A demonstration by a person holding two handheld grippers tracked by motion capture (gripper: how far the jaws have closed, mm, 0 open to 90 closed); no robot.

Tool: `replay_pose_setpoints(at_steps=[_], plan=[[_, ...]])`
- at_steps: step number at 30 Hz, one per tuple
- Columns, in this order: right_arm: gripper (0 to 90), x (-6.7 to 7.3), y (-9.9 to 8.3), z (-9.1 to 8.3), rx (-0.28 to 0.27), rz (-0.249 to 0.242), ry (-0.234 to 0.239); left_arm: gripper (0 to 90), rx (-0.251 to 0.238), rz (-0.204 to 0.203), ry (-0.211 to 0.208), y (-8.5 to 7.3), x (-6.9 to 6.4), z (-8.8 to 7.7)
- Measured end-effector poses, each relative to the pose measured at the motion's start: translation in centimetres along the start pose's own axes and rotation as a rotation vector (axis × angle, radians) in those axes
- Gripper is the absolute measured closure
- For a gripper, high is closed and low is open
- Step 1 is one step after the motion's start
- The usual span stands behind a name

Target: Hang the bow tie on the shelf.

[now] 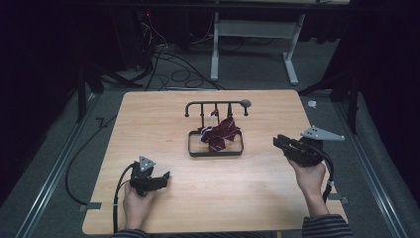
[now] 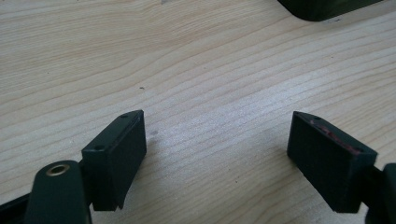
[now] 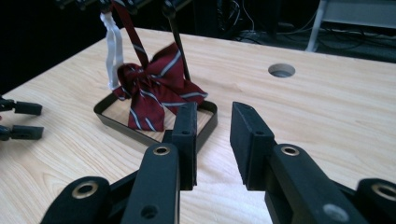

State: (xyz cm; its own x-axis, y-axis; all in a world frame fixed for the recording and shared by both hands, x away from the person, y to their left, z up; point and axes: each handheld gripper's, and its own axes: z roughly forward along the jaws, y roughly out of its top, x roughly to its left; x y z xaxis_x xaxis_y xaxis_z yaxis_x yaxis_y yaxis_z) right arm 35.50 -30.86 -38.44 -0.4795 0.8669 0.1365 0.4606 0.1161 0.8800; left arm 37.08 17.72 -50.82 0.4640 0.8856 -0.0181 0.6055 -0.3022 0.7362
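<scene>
2 grippers face a striped bow tie [image 1: 220, 133] hanging from a rack [image 1: 216, 104] over a tray [image 1: 216, 150]; the right gripper [image 1: 279, 142], jaws half-open and empty, is nearer, the left gripper [image 1: 165, 176] wide open.

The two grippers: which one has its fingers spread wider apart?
The left gripper, resting low over bare table on the person's left. Its fingers stand far apart, while the right gripper, pointed at the bow tie, leaves a narrow gap.
</scene>
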Motion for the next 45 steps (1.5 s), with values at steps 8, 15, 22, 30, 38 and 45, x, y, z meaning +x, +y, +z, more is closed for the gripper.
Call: replay_pose_setpoints(at_steps=[8,15,22,30,38,45], plan=[[73.2,-0.1,-1.6,0.3,0.029,-0.004,-0.020,20.2,0.000,0.000,0.000,0.0,0.0,0.0],[73.1,-0.1,-3.0,0.8,0.042,0.012,-0.021,20.2,0.000,0.000,0.000,0.0,0.0,0.0],[72.8,-0.2,-4.3,1.6,0.064,0.034,-0.015,20.2,0.000,0.000,0.000,0.0,0.0,0.0],[72.8,-0.4,-5.5,2.6,0.081,0.060,-0.010,20.2,0.002,0.000,0.000,0.0,0.0,0.0],[72.7,-0.4,-6.5,3.6,0.110,0.076,-0.013,20.1,0.000,0.000,0.000,0.0,0.0,0.0],[72.5,-0.3,-7.4,4.8,0.139,0.080,-0.017,20.2,0.000,0.000,0.000,0.0,0.0,0.0]])
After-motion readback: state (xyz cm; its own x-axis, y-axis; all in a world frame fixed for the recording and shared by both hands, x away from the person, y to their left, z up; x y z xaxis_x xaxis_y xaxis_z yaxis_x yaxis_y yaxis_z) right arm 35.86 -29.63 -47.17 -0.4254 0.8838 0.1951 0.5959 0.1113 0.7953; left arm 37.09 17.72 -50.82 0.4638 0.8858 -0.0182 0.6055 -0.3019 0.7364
